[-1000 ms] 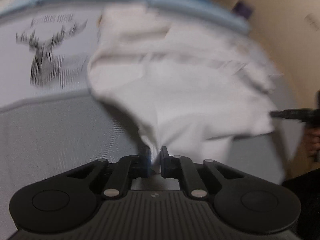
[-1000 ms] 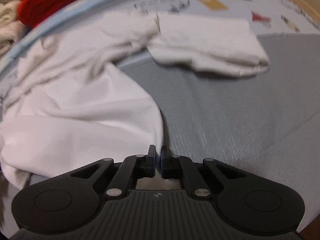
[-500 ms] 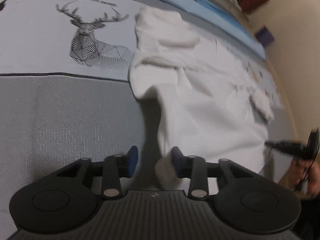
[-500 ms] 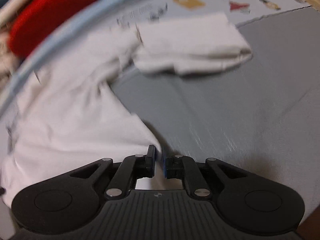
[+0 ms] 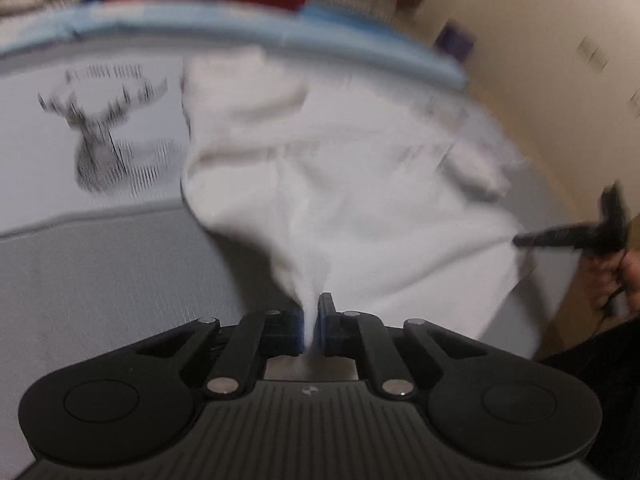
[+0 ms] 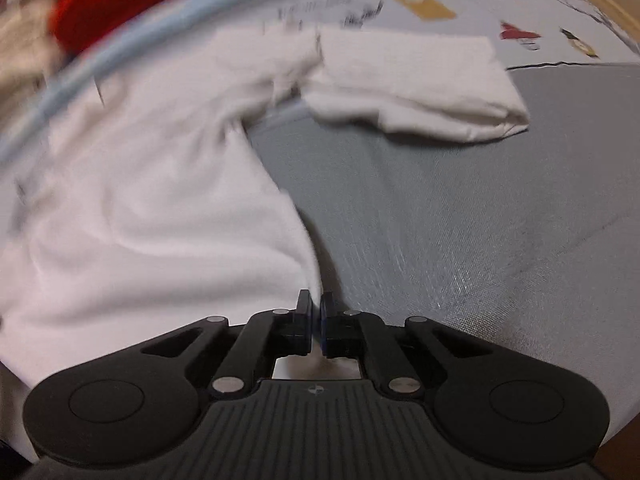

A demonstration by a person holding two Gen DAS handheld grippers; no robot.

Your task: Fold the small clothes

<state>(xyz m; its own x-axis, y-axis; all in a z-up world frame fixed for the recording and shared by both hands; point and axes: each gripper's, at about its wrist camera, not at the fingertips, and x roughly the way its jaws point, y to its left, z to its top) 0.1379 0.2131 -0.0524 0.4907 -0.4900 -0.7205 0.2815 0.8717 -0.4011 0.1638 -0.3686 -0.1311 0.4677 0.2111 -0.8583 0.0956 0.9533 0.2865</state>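
Left gripper (image 5: 311,320) jaws are closing onto a pinched corner of the white garment (image 5: 340,184), cloth pressed between the pads. Right gripper (image 6: 316,316) is clamped on another edge of the same garment (image 6: 152,208), which spreads over the grey bed cover (image 6: 460,216). Beyond lies a folded white cloth (image 6: 416,84)

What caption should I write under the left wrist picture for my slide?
Left gripper closing on a bunched corner of the white garment above the grey bedsheet.
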